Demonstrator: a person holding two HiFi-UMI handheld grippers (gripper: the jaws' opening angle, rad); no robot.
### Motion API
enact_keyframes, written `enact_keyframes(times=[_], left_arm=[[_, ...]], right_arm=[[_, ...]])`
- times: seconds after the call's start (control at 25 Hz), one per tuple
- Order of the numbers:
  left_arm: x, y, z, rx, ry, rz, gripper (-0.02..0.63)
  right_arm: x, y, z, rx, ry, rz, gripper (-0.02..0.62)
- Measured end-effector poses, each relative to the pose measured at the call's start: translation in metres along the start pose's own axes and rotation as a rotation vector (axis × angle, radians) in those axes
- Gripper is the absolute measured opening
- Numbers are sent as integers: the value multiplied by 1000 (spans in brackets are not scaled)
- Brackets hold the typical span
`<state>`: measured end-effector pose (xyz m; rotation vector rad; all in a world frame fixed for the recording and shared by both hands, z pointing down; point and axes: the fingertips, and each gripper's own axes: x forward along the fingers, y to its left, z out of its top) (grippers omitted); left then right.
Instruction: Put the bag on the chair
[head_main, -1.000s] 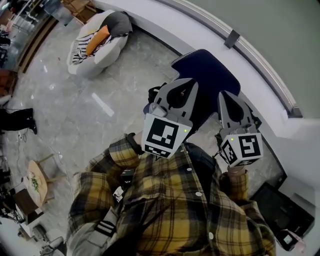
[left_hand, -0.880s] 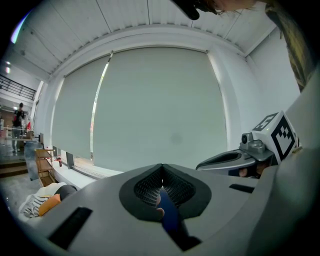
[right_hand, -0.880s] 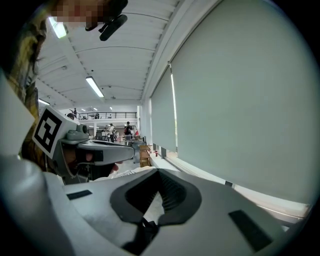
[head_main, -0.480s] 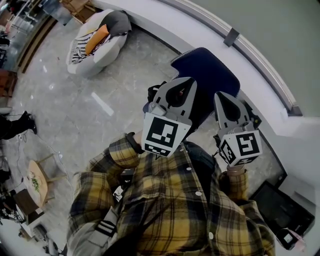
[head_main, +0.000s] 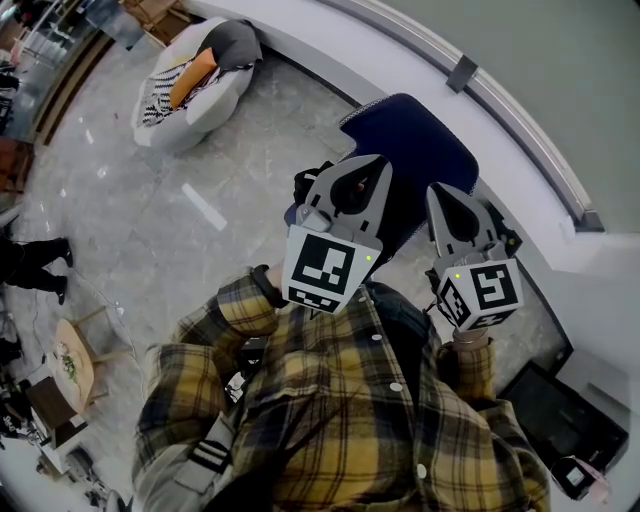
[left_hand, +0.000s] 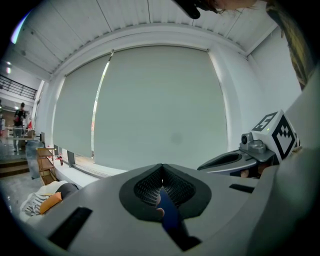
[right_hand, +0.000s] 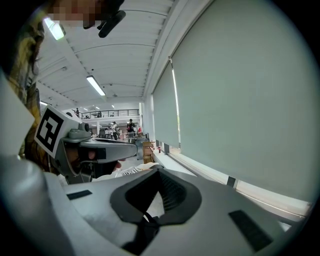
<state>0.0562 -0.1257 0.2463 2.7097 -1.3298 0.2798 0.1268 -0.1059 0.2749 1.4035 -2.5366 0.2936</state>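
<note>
A navy-blue chair (head_main: 410, 140) with a mesh edge and black side parts stands by the window ledge. Both grippers are held side by side at chest height over its near side. My left gripper (head_main: 368, 165) is shut with nothing held; in the left gripper view a blue strip of the chair (left_hand: 169, 215) shows through the gap under the pads (left_hand: 161, 175). My right gripper (head_main: 447, 192) is shut too, its pads (right_hand: 159, 172) together and empty. Black straps with buckles (head_main: 215, 452) run over the plaid-shirted shoulder. The bag itself is hidden.
A white lounge seat with orange and striped cushions (head_main: 195, 85) sits at the far left. The white window ledge (head_main: 500, 110) curves behind the chair. A black case (head_main: 560, 420) lies on the floor at the right, a small wooden stool (head_main: 70, 360) at the left. A bystander's legs (head_main: 35, 265) are nearby.
Both grippers stay shut and nearly still; the right one has drifted slightly up and left. The bystander's legs at the left edge have shifted.
</note>
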Motion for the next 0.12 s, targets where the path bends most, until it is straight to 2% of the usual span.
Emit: enact_keyframes(times=[0.12], left_arm=[[3,-1,-2,4,4,4,19]], right_arm=[[1,-4,-2,-6,6,-1,15]])
